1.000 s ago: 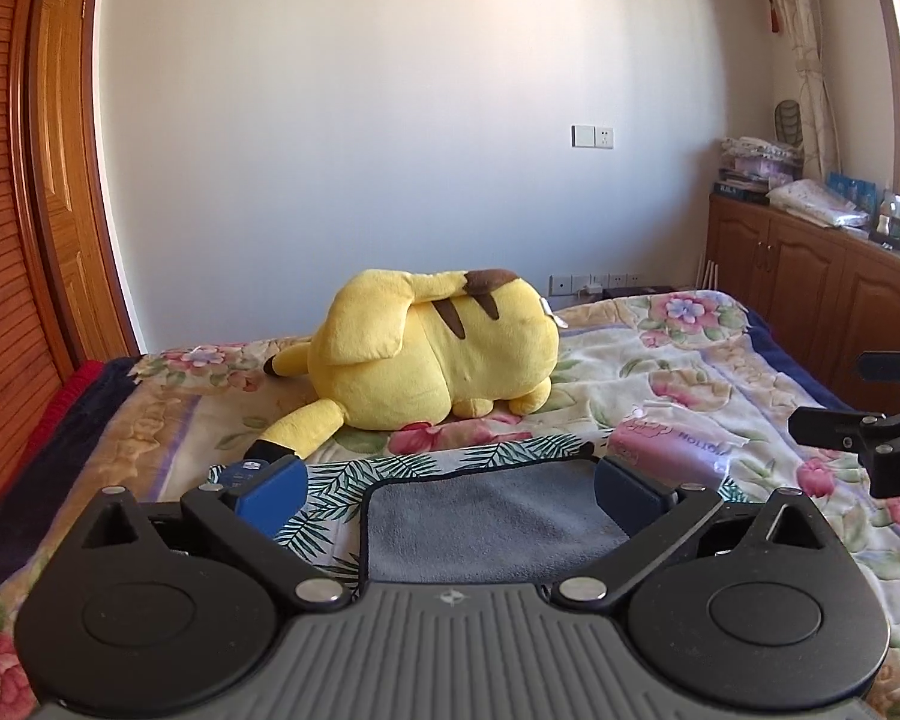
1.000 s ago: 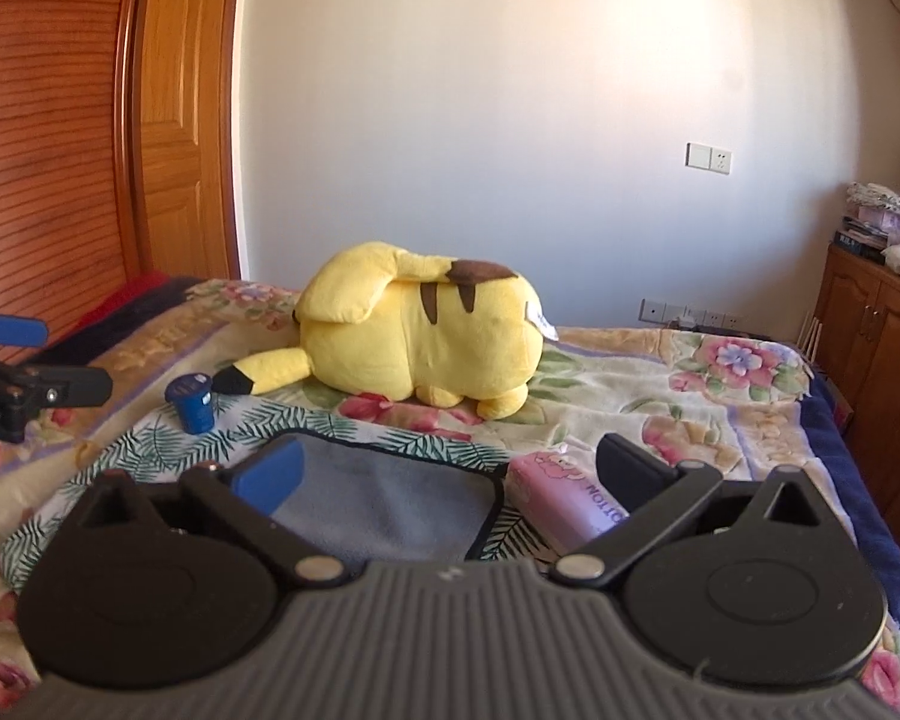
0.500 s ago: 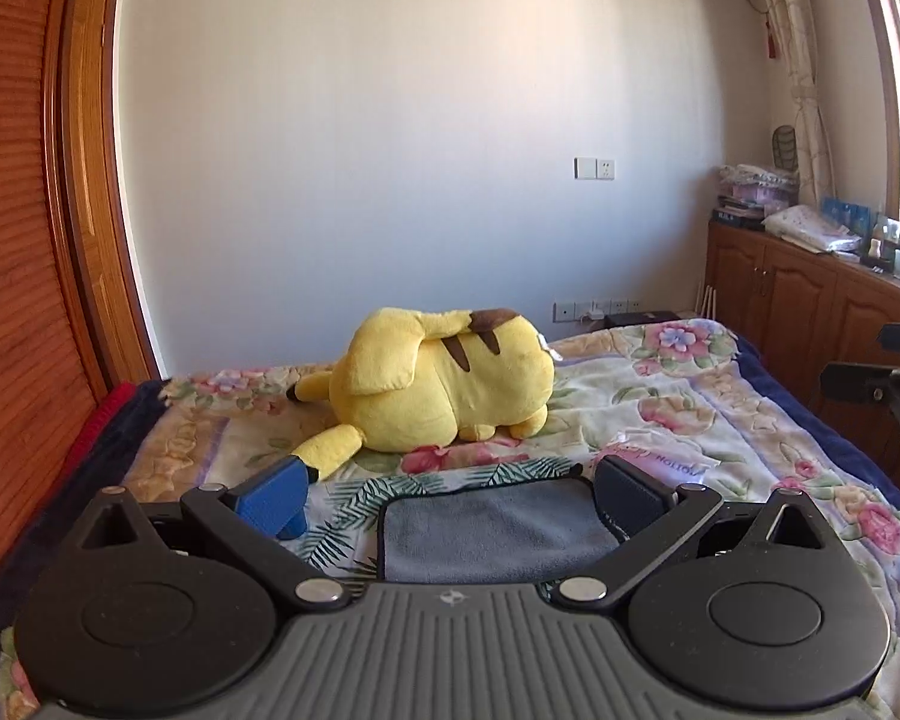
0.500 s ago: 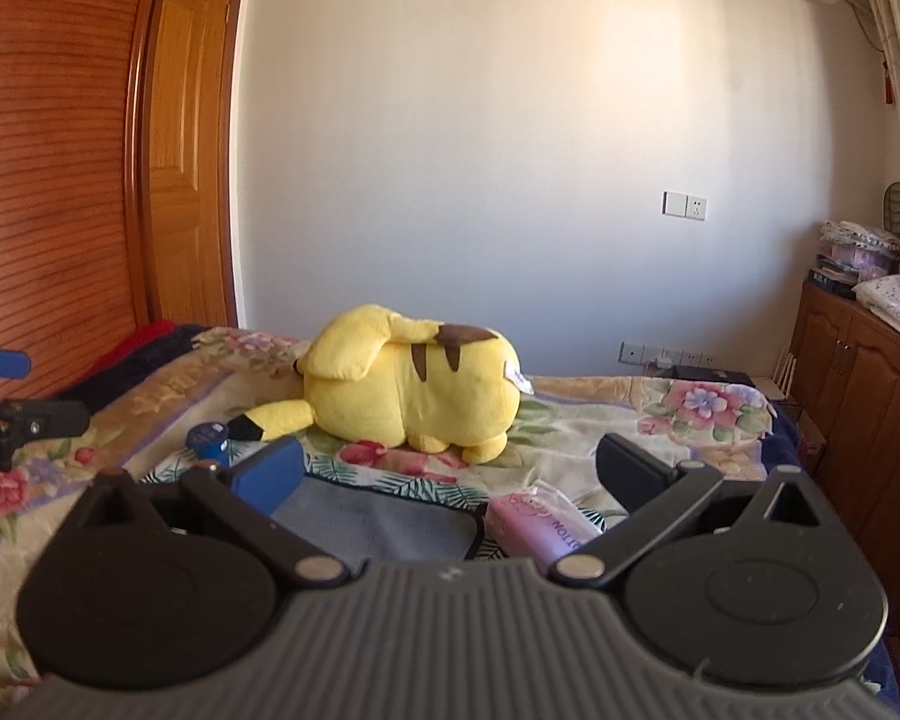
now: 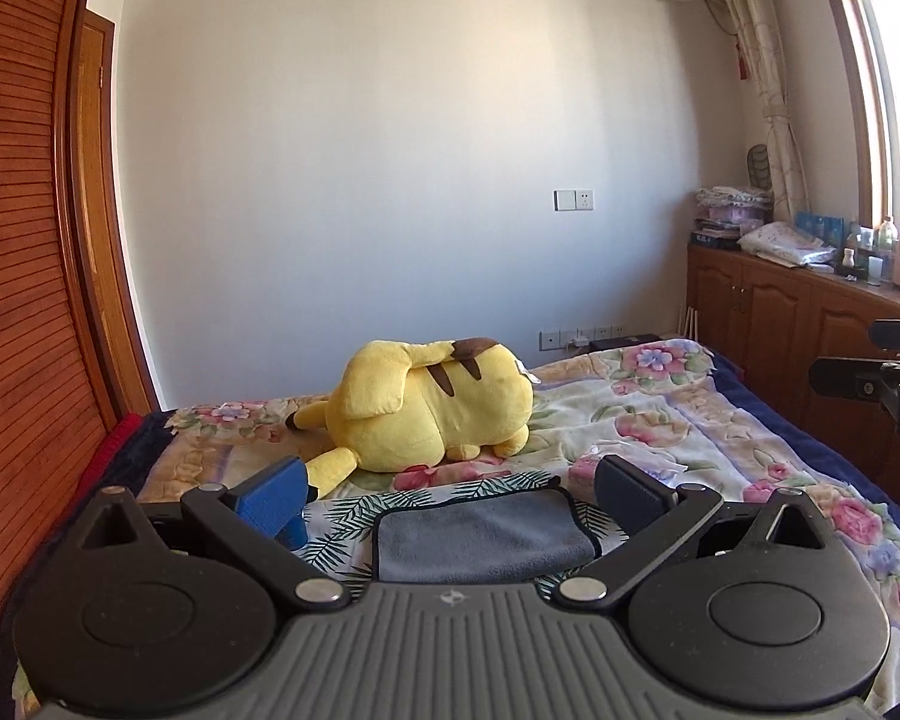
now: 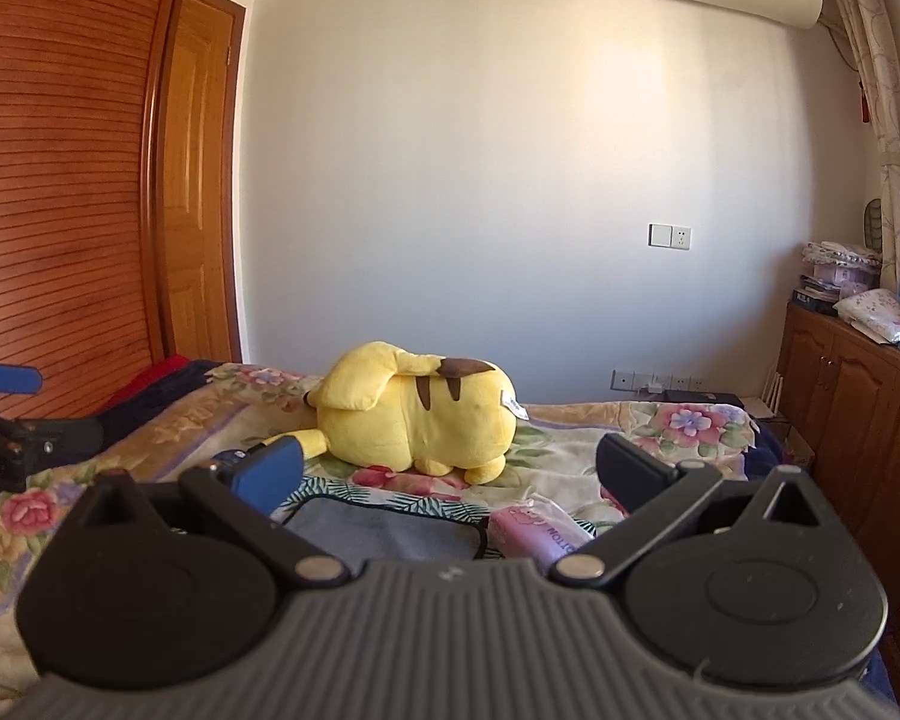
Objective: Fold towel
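**With both grippers spread wide, a grey towel lies flat on the bed**

While neither gripper holds anything, the left gripper (image 5: 450,495) has its jaws wide apart and raised above the bed (image 5: 720,420). Between its fingers, lower down, a grey towel (image 5: 480,537) with a dark edge lies flat on the leaf-patterned part of the floral quilt. A small blue object (image 5: 294,531) sits just left of the towel.

The right gripper (image 6: 450,474) is likewise spread wide and empty. From its view the towel (image 6: 384,531) lies below the blue left finger, with a pink packet (image 6: 537,531) just to the towel's right.

Beyond the towel, a yellow plush toy (image 5: 426,408) lies on the quilt. Behind it stands a white wall, with a wooden door (image 6: 198,210) on the left and wooden cabinets (image 5: 780,324) on the right.
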`<state>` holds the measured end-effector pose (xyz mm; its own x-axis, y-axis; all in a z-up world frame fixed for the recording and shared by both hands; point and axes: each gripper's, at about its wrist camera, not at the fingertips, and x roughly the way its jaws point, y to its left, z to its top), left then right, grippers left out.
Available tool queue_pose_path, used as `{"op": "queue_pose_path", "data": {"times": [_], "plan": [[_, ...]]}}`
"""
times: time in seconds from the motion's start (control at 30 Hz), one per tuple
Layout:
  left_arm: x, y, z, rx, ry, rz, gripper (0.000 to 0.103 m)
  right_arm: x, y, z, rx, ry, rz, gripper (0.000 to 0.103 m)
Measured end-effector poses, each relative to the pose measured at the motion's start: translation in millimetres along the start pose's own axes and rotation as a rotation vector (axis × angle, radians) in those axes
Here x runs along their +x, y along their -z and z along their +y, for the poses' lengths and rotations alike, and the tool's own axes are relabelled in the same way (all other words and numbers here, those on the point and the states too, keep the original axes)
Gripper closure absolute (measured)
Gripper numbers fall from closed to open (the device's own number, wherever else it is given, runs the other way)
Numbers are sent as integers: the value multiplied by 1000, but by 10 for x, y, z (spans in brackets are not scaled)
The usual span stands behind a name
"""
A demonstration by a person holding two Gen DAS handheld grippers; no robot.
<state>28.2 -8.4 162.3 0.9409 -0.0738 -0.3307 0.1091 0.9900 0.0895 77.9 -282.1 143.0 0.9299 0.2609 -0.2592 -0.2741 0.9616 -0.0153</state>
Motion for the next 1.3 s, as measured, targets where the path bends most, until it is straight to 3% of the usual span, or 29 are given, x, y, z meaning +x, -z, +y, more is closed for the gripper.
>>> {"op": "queue_pose_path", "data": {"times": [0.63, 0.9, 1.3], "plan": [[-467, 722, -80, -31, -52, -15, 16, -370, 571, 275, 5, -38, -22, 0], [-515, 1078, -222, -4, -41, 17, 16, -413, 885, 406, -18, -29, -5, 0], [-430, 1498, -173, -18, -77, 53, 16, -452, 1232, 393, 58, -3, 17, 0]]}}
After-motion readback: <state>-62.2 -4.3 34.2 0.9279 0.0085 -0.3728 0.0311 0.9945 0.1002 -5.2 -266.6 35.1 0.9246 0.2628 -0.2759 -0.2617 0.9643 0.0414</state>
